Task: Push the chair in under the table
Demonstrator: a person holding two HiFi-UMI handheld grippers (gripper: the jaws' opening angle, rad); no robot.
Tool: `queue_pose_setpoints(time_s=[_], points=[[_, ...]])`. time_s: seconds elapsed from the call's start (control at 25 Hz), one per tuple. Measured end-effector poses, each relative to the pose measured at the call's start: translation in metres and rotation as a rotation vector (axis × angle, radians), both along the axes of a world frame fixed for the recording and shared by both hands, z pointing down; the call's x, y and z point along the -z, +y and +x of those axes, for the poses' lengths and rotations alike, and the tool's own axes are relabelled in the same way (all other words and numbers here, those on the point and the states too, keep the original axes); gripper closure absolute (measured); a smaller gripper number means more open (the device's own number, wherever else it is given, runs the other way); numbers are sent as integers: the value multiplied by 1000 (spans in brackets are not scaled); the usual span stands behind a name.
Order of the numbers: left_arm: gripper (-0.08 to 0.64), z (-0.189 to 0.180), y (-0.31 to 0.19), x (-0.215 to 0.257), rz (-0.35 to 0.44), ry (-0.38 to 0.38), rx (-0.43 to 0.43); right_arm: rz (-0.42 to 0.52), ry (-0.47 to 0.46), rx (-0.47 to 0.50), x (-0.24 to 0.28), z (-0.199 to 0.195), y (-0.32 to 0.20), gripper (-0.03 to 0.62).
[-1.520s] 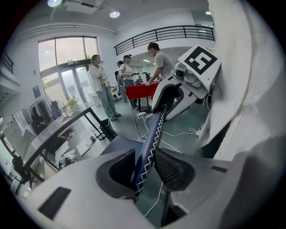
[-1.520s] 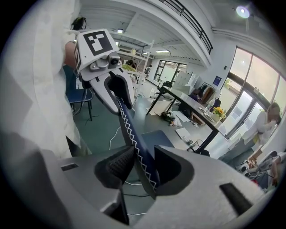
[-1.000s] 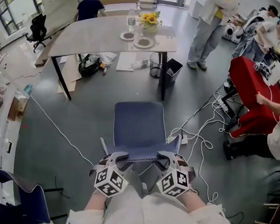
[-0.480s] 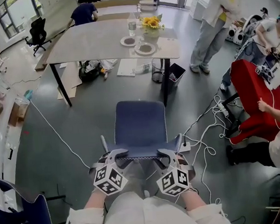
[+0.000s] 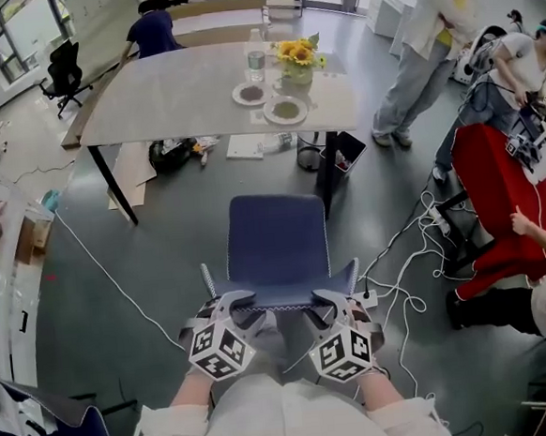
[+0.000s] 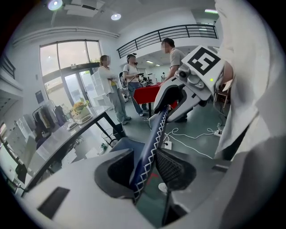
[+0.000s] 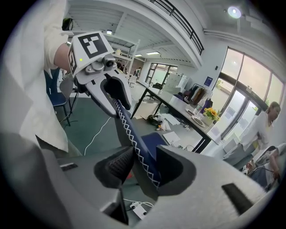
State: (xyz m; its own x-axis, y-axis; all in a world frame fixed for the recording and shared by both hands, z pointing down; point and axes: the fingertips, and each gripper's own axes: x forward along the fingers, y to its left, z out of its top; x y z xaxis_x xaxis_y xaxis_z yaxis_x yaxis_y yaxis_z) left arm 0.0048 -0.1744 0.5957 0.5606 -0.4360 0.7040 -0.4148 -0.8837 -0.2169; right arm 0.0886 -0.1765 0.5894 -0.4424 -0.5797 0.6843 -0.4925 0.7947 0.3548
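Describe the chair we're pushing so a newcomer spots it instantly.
Find the big grey table with the yellow flowers. The chair stands just short of its near edge. Unlike the black office chair beyond, it is blue with white zigzag backrest stitching.

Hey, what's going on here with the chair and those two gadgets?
A person holds a gripper in each hand. The left gripper and the right gripper both clamp the top edge of the backrest of the blue chair. The left one's jaws have just eased open slightly, with the backrest between them. The chair stands short of the table, not yet pushed under it.
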Motion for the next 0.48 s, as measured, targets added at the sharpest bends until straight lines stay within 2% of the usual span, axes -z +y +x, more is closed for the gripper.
queue_pose_setpoints(time_s=[0.28,0.48], points=[[400,-8,-53,7,20,5,-8,-15,12,-13,6,-9,-51,460],[399,-13,-84,6,6,2,-16,-21,15,-25,4,-13,-82,460]])
